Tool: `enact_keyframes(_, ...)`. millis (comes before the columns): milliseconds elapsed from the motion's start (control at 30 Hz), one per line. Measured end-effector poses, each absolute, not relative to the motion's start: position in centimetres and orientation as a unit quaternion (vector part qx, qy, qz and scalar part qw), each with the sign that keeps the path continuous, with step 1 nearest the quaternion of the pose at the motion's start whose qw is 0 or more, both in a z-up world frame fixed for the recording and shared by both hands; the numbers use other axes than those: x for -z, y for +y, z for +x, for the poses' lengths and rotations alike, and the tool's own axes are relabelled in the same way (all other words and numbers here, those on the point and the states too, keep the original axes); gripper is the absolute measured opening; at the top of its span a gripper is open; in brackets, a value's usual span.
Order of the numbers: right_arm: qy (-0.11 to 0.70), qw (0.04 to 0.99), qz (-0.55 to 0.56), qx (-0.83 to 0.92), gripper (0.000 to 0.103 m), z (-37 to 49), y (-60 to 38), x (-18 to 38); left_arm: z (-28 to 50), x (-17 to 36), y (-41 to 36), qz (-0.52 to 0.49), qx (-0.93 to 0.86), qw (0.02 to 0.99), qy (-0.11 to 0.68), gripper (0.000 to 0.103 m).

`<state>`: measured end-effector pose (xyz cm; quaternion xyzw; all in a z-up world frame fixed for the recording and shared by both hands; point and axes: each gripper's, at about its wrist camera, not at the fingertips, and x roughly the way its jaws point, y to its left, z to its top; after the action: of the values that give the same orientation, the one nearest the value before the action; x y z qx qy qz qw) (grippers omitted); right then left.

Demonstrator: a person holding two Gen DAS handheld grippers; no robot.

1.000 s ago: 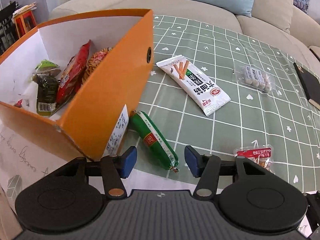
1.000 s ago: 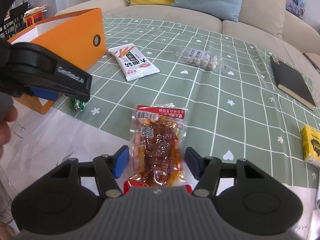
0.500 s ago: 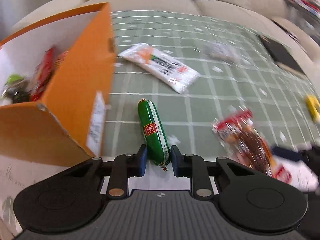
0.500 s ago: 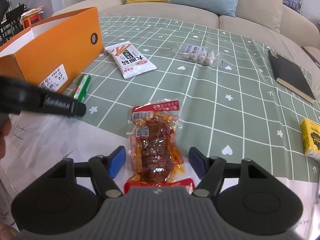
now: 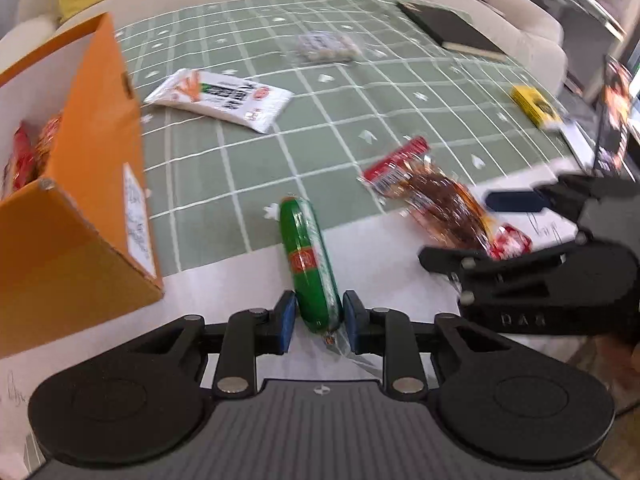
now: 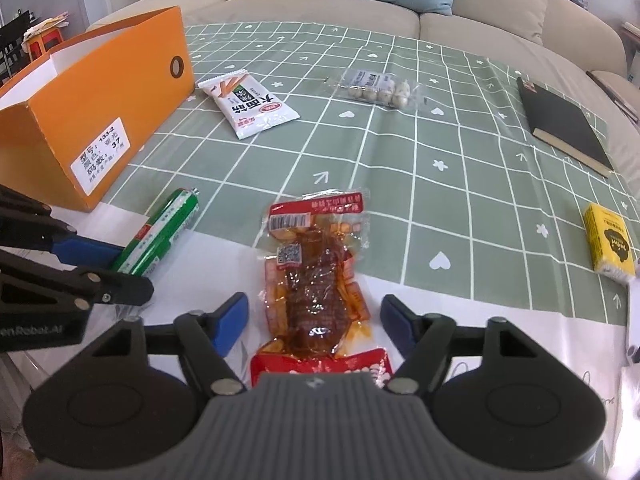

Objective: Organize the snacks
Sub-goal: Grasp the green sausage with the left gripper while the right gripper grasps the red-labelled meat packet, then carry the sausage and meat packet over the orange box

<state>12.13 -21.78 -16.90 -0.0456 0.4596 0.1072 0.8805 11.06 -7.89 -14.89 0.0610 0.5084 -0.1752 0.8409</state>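
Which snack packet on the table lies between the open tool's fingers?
The clear, red-topped packet of saucy brown snacks: it lies between the right tool's spread fingers. The green sausage is clamped by the left tool.

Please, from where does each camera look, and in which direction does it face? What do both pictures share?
Left wrist: sits on the left gripper, looking down and forward at the green sausage between its pads, with the orange box beside; the right gripper shows too.
Right wrist: sits on the right gripper, open around the red snack pack; the left gripper enters at the left edge.
Shared: sausage, red pack, box, white snack bag, black book.
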Motion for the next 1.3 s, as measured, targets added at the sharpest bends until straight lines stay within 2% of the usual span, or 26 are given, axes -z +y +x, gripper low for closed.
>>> enact_keyframes(33,0.458,0.881,-0.045,-0.104,0.083,12.1,-21.8,17.0,11.3,14.9,-7.6,0.049,0.169,0.843,0.509,0.037)
enact_keyframes(67,0.457,0.883,-0.044,-0.102,0.084,12.2,-21.9,17.1,11.6,14.8,-7.4,0.034,0.163,0.845,0.508,0.048)
enact_keyframes(133,0.454,0.884,-0.042,-0.102,0.087,12.3,-22.1,17.2,12.0,14.7,-7.0,0.009,0.149,0.85,0.506,0.062)
enact_keyframes(333,0.45,0.885,-0.043,-0.109,0.089,12.2,-21.9,17.3,13.1,15.0,-7.3,-0.005,0.117,0.853,0.509,0.062)
enact_keyframes(400,0.448,0.886,-0.045,-0.111,0.087,12.1,-21.8,17.3,13.0,15.1,-7.7,0.006,0.116,0.855,0.506,0.059)
enact_keyframes(467,0.446,0.886,-0.048,-0.115,0.085,12.0,-21.7,17.3,12.9,15.1,-8.1,0.02,0.119,0.856,0.502,0.047)
enact_keyframes(500,0.445,0.886,-0.049,-0.118,0.082,11.9,-21.6,17.2,12.8,15.1,-8.3,0.028,0.119,0.857,0.501,0.045)
enact_keyframes(567,0.441,0.888,-0.052,-0.122,0.074,11.7,-21.4,17.1,12.7,15.1,-8.4,0.037,0.122,0.857,0.498,0.029)
enact_keyframes(600,0.438,0.889,-0.052,-0.123,0.067,11.6,-21.3,17.0,12.6,15.0,-8.4,0.037,0.125,0.857,0.499,0.026)
enact_keyframes(633,0.435,0.89,-0.053,-0.124,0.061,11.5,-21.2,16.9,12.7,15.0,-8.4,0.035,0.126,0.856,0.5,0.025)
enact_keyframes(833,0.436,0.89,-0.054,-0.124,0.057,11.3,-20.9,16.7,12.4,14.9,-8.4,0.034,0.127,0.857,0.499,0.025)
enact_keyframes(1300,0.435,0.893,-0.029,-0.115,0.054,11.0,-20.8,14.7,11.2,12.5,-6.9,-0.003,0.135,0.87,0.474,0.025)
